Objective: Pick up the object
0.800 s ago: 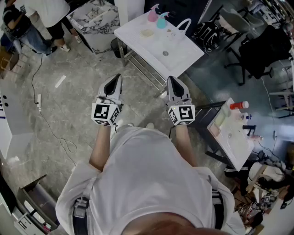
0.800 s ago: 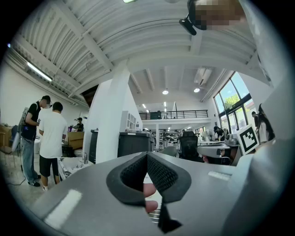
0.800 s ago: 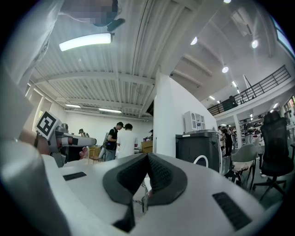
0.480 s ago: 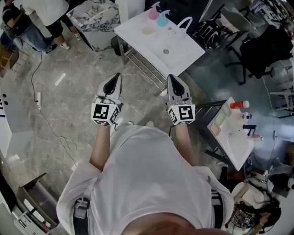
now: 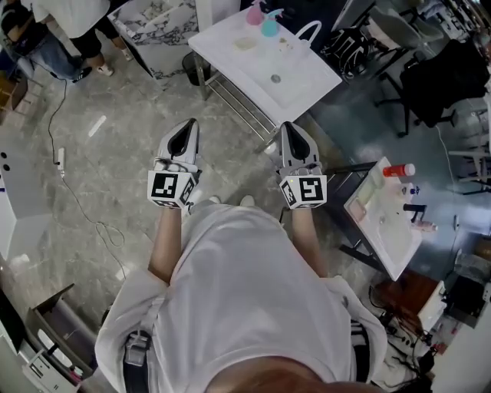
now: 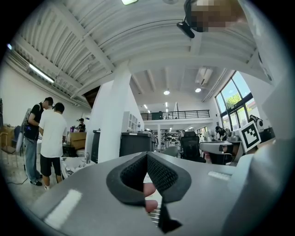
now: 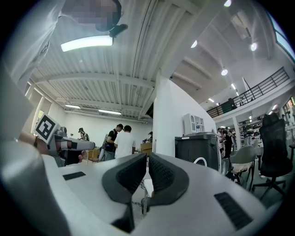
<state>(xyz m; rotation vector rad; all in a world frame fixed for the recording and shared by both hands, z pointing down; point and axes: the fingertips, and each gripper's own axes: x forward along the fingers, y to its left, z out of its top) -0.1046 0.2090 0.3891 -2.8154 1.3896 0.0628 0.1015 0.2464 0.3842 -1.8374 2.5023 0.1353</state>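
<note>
Left gripper [image 5: 189, 127] drifted outward a touch; fingers on it and my right gripper [image 5: 289, 129] are together and empty, and the pink bottle [image 5: 255, 14] on the white surface [image 5: 311, 80] looks light and slick, so I'd grab it mid-body.

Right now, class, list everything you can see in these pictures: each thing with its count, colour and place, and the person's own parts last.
top sink table: one, white, ahead at top centre
right sink table: one, white, at the right
pump bottles: two, pink and teal, at the top sink table's far end
red bottle: one, on the right sink table
bystanders: two, standing at top left
power strip: one, white, with its cable on the grey floor, left
office chairs: black, top right, count unclear
left gripper: grey and black, shut, empty
right gripper: same colours, shut, empty
shirt: one, white, bottom centre
</note>
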